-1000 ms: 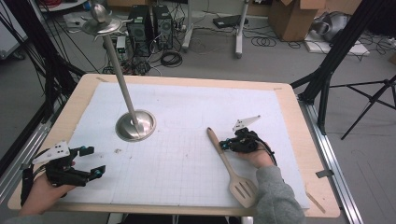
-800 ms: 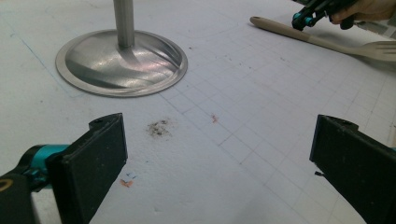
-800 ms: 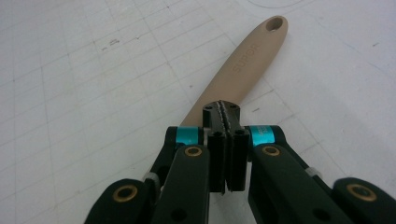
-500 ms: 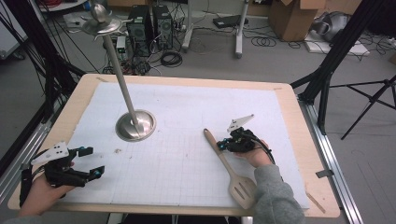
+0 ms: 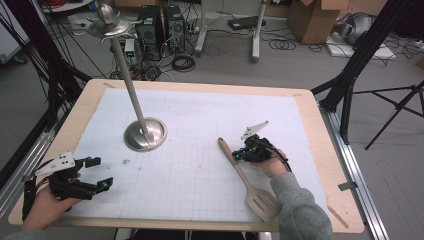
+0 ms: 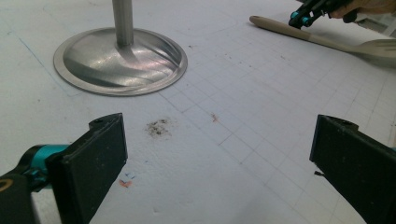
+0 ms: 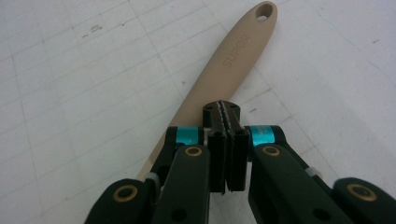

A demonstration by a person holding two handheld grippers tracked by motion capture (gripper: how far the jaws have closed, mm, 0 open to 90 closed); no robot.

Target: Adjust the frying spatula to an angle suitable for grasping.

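Note:
A beige slotted spatula (image 5: 241,171) lies on the white grid mat, handle pointing up-left and blade toward the front edge. My right gripper (image 5: 238,155) is shut just over the middle of its handle (image 7: 229,60). In the right gripper view the jaws (image 7: 223,110) are pressed together with nothing between them, and the handle runs underneath. My left gripper (image 5: 100,173) rests at the front left of the table, jaws wide open and empty (image 6: 219,149). It faces the spatula (image 6: 317,39) and the right gripper (image 6: 303,16) across the mat.
A metal stand with a round base (image 5: 145,134) and a tall leaning pole stands on the mat at centre left; its base (image 6: 120,60) is ahead of the left gripper. A small dark smudge (image 6: 158,127) marks the mat. The wooden table edge (image 5: 330,150) frames the mat.
My right gripper has edged slightly left over the spatula handle, and the handle end has shifted a little with it. The left gripper has stayed put.

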